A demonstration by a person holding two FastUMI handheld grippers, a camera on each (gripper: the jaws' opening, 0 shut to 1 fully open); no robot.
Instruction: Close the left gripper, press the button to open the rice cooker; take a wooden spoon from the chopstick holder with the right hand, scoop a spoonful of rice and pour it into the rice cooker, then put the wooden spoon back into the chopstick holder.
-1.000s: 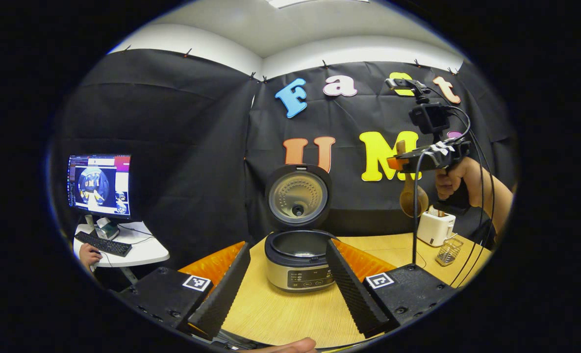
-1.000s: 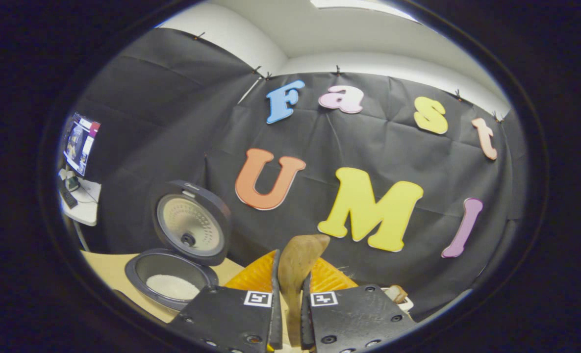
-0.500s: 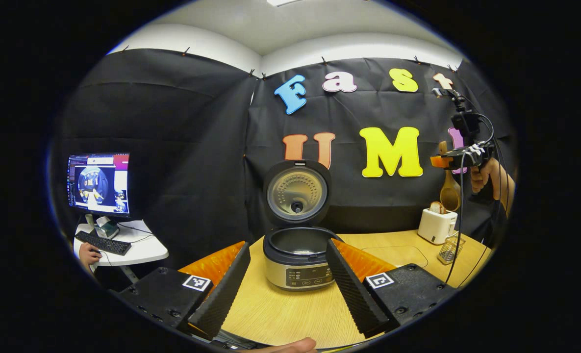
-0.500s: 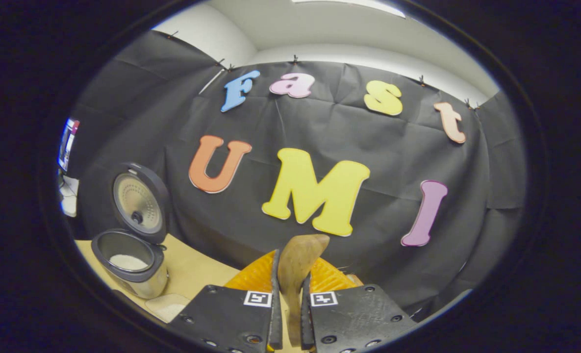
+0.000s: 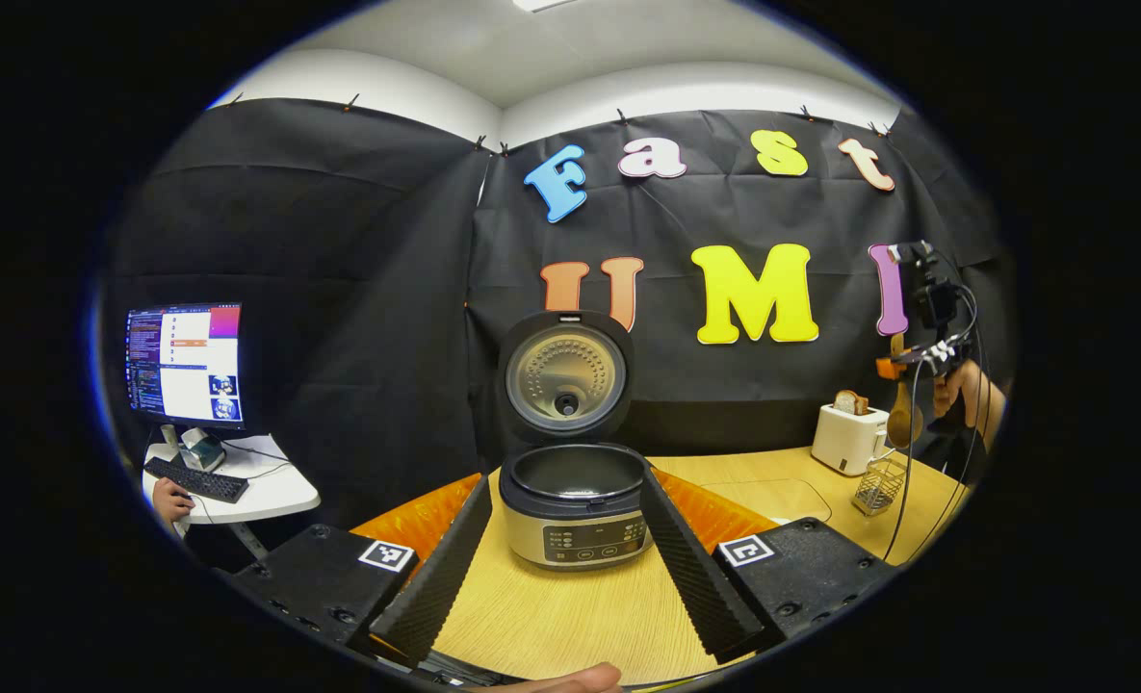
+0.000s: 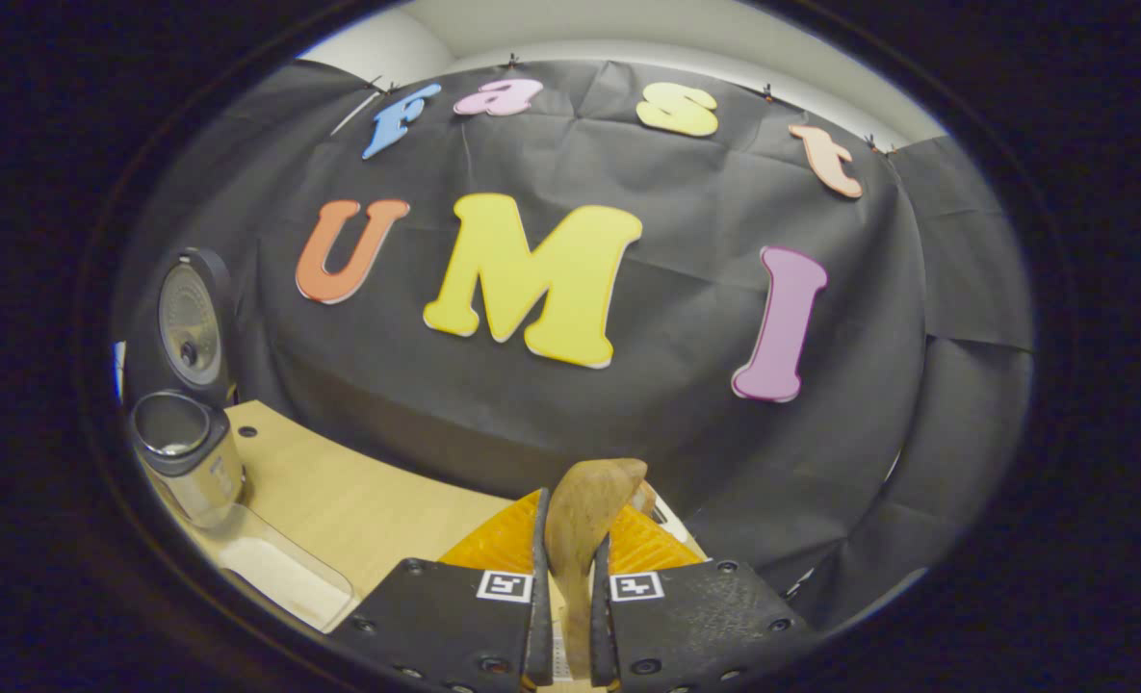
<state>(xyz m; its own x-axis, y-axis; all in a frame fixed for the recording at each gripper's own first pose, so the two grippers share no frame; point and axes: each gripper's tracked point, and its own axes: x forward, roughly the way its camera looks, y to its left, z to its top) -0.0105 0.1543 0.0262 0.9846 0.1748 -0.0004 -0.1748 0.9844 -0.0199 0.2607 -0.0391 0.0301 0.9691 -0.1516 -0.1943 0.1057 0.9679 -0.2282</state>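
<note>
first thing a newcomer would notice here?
The rice cooker, mid-table with its lid standing wide open, framed between the open left gripper fingers. Next, the wooden spoon clamped upright in the right gripper, held at the far right above the toaster and wire holder.

The left gripper (image 5: 562, 568) sits low over the wooden table (image 5: 551, 626), its jaws spread wide apart and holding nothing. Between the two fingers stands the rice cooker (image 5: 575, 505), lid (image 5: 564, 375) raised upright at the back, inner pot exposed, control panel facing the camera. At far right, well apart from the cooker, a hand (image 5: 960, 385) holds the right gripper (image 5: 893, 366) in the air with the wooden spoon (image 5: 904, 414) hanging bowl-down from it, above a wire chopstick holder (image 5: 878, 486). A white toaster (image 5: 847, 438) with bread in its slot stands just beside the holder. At far left, a monitor (image 5: 185, 366) and keyboard (image 5: 194, 478) occupy a small white desk.
</note>
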